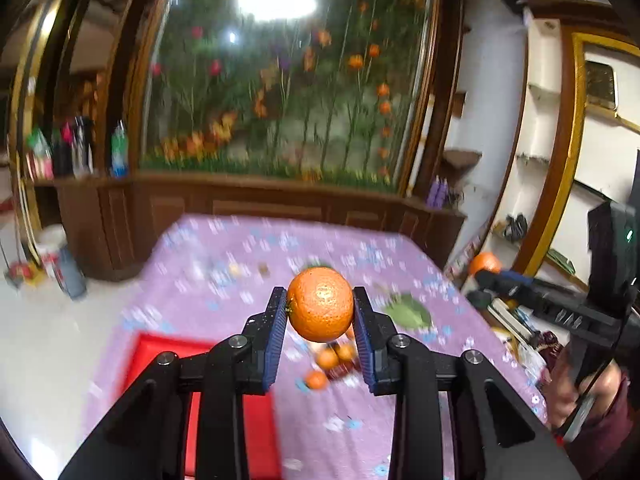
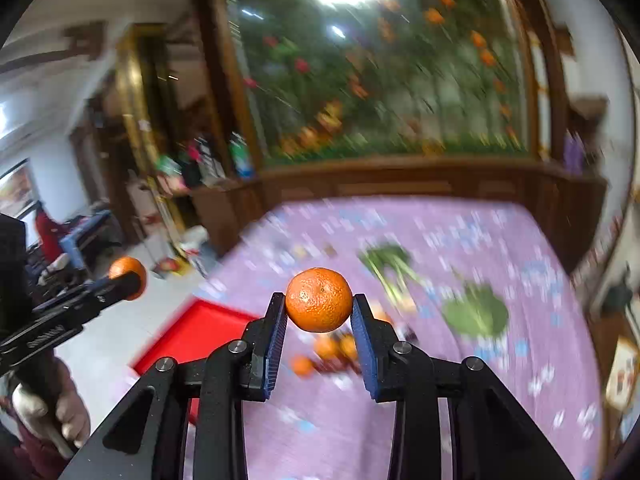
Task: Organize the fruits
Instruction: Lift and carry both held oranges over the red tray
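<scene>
Both round orange mandarins are off the table, each clenched in a claw. Centre frame of the left wrist view, one dimpled orange mandarin point(image 1: 320, 304) sits between the blue ribbed pads of the left gripper point(image 1: 320, 312), which press on its two sides. Centre frame of the right wrist view, the second orange mandarin point(image 2: 319, 300) is pinched in the same manner by the right gripper point(image 2: 319, 310). Neither fruit has a long axis to speak of, so the angle of release matters little.

Outward from there, the flat red plastic tray point(image 1: 160, 356) lies on the purple flower-printed tablecloth point(image 1: 224, 280) at the lower left of both views, below and to the left of each claw. It looks the likely place for the fruit, though that is a judgement. The left gripper appears nearer to it: in its view the tray runs right under the left finger, while in the right wrist view the tray point(image 2: 192, 336) stands farther out to the left.

A small cluster of loose oranges point(image 1: 330, 360) remains on the cloth just beneath the claws, blurred, and a green leafy vegetable point(image 2: 476, 312) lies to the right.
</scene>
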Action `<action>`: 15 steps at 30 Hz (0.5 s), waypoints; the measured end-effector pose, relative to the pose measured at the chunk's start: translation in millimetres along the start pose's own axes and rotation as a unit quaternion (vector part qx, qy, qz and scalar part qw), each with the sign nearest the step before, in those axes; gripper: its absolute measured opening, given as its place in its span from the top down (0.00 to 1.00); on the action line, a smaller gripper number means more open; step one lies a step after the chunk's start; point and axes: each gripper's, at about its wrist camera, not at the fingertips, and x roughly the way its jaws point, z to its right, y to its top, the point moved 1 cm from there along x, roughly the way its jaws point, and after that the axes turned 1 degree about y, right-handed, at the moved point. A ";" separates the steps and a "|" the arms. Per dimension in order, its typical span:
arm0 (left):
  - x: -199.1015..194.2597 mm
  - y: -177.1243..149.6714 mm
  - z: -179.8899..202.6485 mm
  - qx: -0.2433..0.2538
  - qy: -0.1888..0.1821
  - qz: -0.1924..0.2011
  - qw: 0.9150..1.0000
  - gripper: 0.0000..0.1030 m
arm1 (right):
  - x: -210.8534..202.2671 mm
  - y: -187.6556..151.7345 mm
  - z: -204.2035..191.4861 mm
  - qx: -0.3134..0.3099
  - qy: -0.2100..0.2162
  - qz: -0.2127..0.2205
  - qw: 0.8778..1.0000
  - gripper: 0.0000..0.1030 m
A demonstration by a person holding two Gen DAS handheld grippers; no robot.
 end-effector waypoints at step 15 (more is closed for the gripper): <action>-20.9 46.0 -92.8 0.054 0.178 0.020 0.982 0.69 | 24.1 102.2 -140.5 -0.072 0.126 0.014 0.989 0.65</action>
